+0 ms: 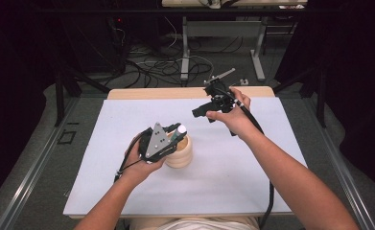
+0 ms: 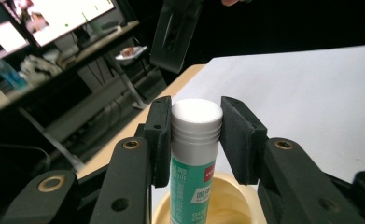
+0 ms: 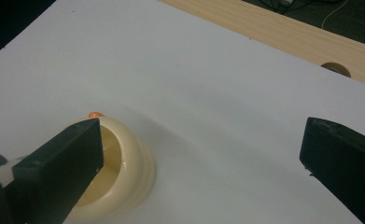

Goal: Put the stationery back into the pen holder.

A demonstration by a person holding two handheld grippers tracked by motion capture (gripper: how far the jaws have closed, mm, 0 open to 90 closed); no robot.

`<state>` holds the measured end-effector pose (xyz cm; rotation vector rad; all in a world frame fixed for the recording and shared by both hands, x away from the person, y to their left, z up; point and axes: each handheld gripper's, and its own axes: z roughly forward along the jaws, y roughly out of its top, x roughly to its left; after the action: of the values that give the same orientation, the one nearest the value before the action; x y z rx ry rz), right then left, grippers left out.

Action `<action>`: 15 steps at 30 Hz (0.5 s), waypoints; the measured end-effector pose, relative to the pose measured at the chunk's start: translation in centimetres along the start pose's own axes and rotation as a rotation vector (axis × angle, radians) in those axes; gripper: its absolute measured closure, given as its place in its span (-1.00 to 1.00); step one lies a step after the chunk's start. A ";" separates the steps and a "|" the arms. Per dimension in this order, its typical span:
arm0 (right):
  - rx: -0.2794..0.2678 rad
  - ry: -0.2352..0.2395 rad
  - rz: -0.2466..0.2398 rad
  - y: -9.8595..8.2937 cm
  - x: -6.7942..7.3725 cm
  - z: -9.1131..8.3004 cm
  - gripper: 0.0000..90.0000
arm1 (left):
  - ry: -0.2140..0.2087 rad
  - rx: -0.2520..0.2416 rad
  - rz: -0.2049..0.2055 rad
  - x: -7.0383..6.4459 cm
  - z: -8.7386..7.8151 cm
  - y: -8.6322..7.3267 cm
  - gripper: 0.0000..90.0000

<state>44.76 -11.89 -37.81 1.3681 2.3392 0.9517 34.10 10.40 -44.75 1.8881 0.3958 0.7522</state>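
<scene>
Left tongs (image 2: 196,135) gripping glue stick (image 2: 195,154) over cup (image 1: 182,153), right tongs (image 1: 209,109) open, well apart

A smooth, glossy plastic glue stick (image 2: 194,154) with a matt white cap was seen. The cream holder (image 3: 124,172) looked smooth and faintly shiny. The tabletop (image 1: 252,158) was covered in matt white sheet, edged by pale wood.

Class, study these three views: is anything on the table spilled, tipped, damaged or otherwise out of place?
Nothing stands out. The glue stick is upright between the left gripper's jaws, over the cream cup, which stands upright on the white mat. The right gripper is open and holds nothing, above the mat.
</scene>
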 end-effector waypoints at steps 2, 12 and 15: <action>0.003 -0.003 0.000 0.0 -0.1 0.0 -1.00 | -0.007 0.011 -0.038 0.3 0.1 -0.4 0.46; 0.001 -0.013 0.005 0.0 -0.3 0.0 -1.00 | -0.036 0.068 -0.226 1.4 1.2 -2.6 0.46; 0.002 -0.011 0.001 0.0 -0.3 0.1 -1.00 | -0.040 0.090 -0.227 1.4 1.5 -3.0 0.46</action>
<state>44.93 -12.14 -37.90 1.3716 2.3322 0.9399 36.33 11.39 -47.44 1.8996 0.6162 0.5514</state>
